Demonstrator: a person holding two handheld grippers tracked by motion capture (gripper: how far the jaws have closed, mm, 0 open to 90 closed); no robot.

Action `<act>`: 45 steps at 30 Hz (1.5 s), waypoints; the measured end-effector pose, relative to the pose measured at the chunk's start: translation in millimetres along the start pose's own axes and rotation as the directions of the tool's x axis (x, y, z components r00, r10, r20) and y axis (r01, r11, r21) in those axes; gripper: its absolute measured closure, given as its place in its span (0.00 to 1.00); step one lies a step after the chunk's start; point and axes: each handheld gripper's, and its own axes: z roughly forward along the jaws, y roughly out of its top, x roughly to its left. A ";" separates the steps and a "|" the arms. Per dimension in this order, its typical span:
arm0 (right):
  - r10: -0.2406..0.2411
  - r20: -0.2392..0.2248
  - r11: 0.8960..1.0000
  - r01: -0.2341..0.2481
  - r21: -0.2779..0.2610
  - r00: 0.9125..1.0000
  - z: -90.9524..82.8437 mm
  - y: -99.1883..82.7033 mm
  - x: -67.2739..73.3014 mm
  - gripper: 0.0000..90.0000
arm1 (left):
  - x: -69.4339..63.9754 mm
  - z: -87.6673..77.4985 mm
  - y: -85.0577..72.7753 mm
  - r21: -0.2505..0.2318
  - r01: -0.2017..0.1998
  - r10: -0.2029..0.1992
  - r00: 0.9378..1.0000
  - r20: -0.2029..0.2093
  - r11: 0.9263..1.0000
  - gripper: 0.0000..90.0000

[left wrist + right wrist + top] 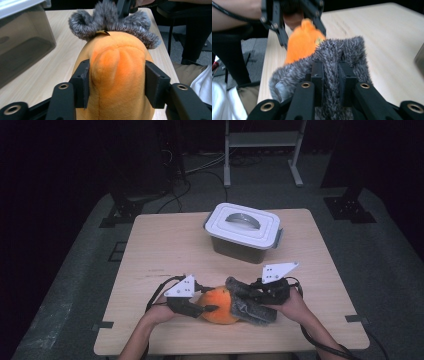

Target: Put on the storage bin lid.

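Plush toy (220, 306), orange in the body with a grey furry part (248, 306) at its three o'clock side, lies on the near half of the worktop (160, 245), at about six o'clock from the lidded box (243, 233). Both tongs already have hold of it: the left tongs (212, 308) squeeze the orange body from the nine o'clock side, their pads pressed into the soft sides as the left gripper view shows (117, 75), and the right tongs (245, 295) are pinched narrow on a fold of the grey fur (332, 75). So the grasp looks done; what seems left, as a guess, is either to pull the grey piece off the orange one or to carry the toy to the box, whose white lid with its handle is still on. Light wood covers the worktop, bare apart from the toy and box. Grey floor surrounds it, with cables (195, 175) and a white metal frame (262, 150) at twelve o'clock, and dark stands at both far corners; the room beyond is very dim.
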 end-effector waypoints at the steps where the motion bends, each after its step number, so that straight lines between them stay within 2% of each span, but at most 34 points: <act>1: 0.019 -0.009 1.000 -0.019 0.000 1.000 1.7 -6.1 -1.1 0.85 | 0.3 1.1 -0.4 0.001 0.004 -0.004 1.000 0.002 1.000 0.48; 2: 0.035 -0.016 0.999 -0.035 -0.005 0.999 1.5 -9.8 -2.2 0.86 | 0.3 1.1 -0.4 0.001 0.004 -0.004 1.000 0.002 1.000 0.45; 3: 0.046 -0.013 0.999 -0.046 0.000 0.999 -0.1 -12.7 -3.0 0.86 | 1.4 2.0 -0.9 -0.011 0.021 -0.021 1.000 0.007 1.000 0.41; 7: 0.059 0.005 0.998 -0.059 0.024 0.998 -4.1 -22.2 -6.1 0.86 | 4.8 -0.5 -3.4 -0.020 0.066 -0.065 0.998 0.006 0.998 0.29; 11: 0.075 0.017 0.997 -0.075 0.033 0.997 -8.7 -29.1 -8.8 0.86 | 10.8 -2.6 -17.8 0.006 0.134 -0.134 0.991 0.001 0.991 0.19; 13: 0.077 0.028 0.996 -0.078 0.042 0.997 -10.3 -30.2 -10.1 0.86 | 12.6 -1.1 -23.8 0.018 0.162 -0.162 0.986 0.024 0.987 0.19; 15: 0.077 0.027 0.996 -0.078 0.046 0.997 -11.2 -30.0 -10.4 0.86 | 11.6 0.2 -24.0 0.013 0.147 -0.148 0.988 0.043 0.989 0.31; 17: 0.064 0.035 0.997 -0.066 0.046 0.997 -13.6 -26.2 -9.2 0.86 | 10.3 -0.1 -19.2 0.010 0.129 -0.129 0.991 0.030 0.992 0.44; 19: 0.055 0.035 0.998 -0.056 0.016 0.998 -18.8 -20.0 -7.9 0.86 | 8.9 -1.3 -12.9 -0.003 0.110 -0.110 0.994 0.022 0.994 0.50; 23: 0.025 0.012 0.997 -0.024 -0.071 1.000 -28.2 0.1 -1.4 0.86 | 3.0 0.8 2.1 0.001 0.073 -0.073 0.997 0.020 0.997 0.53; 26: -0.004 -0.008 0.995 0.003 -0.097 1.000 -27.5 13.0 4.5 0.86 | 1.2 0.9 9.6 -0.003 0.066 -0.066 0.998 0.022 0.998 0.53; 29: -0.013 -0.004 0.999 0.013 -0.049 1.000 -17.6 9.7 4.8 0.86 | 1.3 -0.3 9.0 0.000 0.066 -0.066 0.998 0.011 0.998 0.52; 32: 0.018 -0.013 0.999 -0.019 -0.036 1.000 -11.0 -2.8 1.1 0.86 | 1.9 0.6 4.7 -0.006 0.075 -0.075 0.997 0.012 0.997 0.49; 34: 0.027 -0.005 0.999 -0.027 -0.035 1.000 -11.0 -8.3 -1.1 0.86 | 4.3 0.5 3.7 -0.017 0.097 -0.097 0.995 0.014 0.995 0.43; 35: 0.033 0.005 0.999 -0.033 -0.028 0.999 -11.9 -11.2 -2.1 0.86 | 5.7 0.4 3.2 -0.027 0.118 -0.118 0.993 0.016 0.993 0.37; 37: 0.041 0.014 0.999 -0.041 -0.018 0.999 -13.7 -15.4 -4.0 0.86 | 7.5 -0.2 2.3 -0.040 0.136 -0.135 0.991 0.013 0.990 0.28; 39: 0.050 0.023 0.999 -0.050 -0.014 0.998 -15.6 -19.2 -5.7 0.86 | 8.6 -0.3 0.0 -0.031 0.142 -0.142 0.990 0.015 0.989 0.25; 40: 0.054 0.025 0.998 -0.054 -0.011 0.998 -16.2 -20.3 -6.0 0.86 | 8.7 0.7 -1.6 -0.029 0.148 -0.148 0.989 0.023 0.988 0.27; 41: 0.052 0.033 0.999 -0.052 -0.002 0.998 -16.9 -21.6 -6.8 0.86 | 8.5 1.0 -2.2 -0.029 0.146 -0.145 0.989 0.035 0.989 0.33; 45: 0.045 0.040 0.999 -0.044 -0.018 0.998 -22.5 -15.5 -5.9 0.86 | 6.0 -1.4 3.8 -0.056 0.108 -0.108 0.994 0.010 0.993 0.51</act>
